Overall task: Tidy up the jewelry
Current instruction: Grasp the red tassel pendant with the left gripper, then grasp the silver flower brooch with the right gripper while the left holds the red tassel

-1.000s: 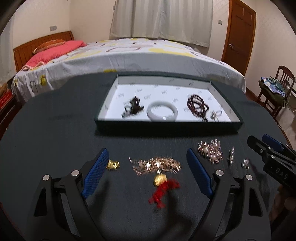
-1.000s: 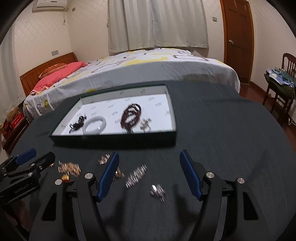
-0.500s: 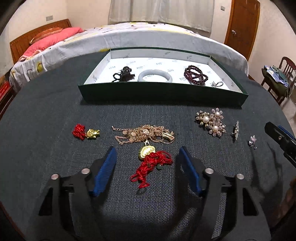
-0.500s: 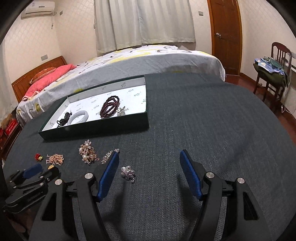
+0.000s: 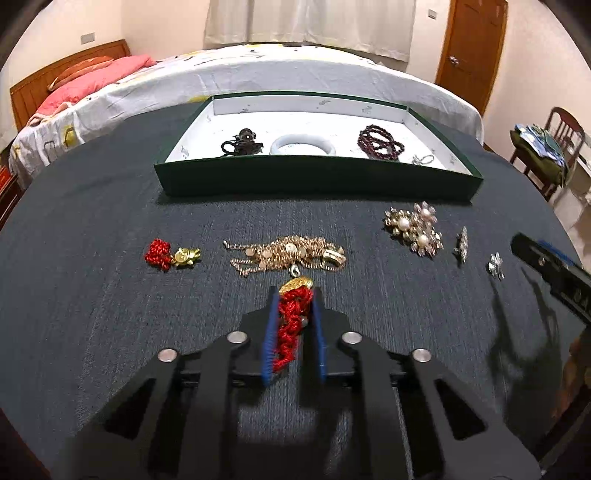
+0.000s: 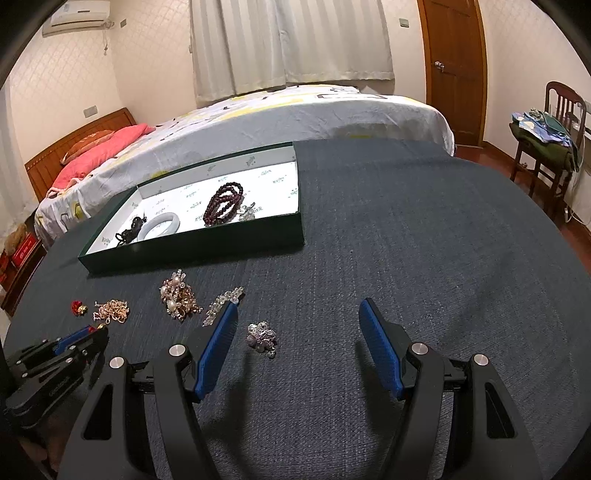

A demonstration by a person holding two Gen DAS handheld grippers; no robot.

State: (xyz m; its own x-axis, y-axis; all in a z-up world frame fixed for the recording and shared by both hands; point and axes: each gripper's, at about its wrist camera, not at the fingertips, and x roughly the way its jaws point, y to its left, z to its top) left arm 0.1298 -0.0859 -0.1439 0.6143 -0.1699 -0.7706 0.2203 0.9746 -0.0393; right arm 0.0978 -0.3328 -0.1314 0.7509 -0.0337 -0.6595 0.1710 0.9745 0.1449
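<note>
In the tray (image 5: 317, 177) lay a black charm (image 5: 242, 142), a bangle (image 5: 303, 146), dark beads (image 5: 380, 138) and a ring (image 5: 424, 159). Just before the tray, your left gripper (image 5: 293, 295) pinched the red tassel (image 5: 291, 317); your right gripper (image 6: 297, 314) gaped wide over a brooch (image 6: 261, 334).

From my remote feed I see a bedroom under warm indoor light: a bed (image 6: 295, 114) with a white patterned cover and a pink pillow (image 6: 99, 151) against a wooden headboard (image 5: 66, 81). Pale curtains (image 6: 291, 40) hang closed behind it, beside a brown wooden door (image 6: 454, 70). An air conditioner (image 6: 75, 16) sits high on the cream wall. At right, a wooden chair (image 6: 546, 144) piled with clothes stands on a reddish floor. A dark, textured table (image 6: 424, 236) fills the foreground.
</note>
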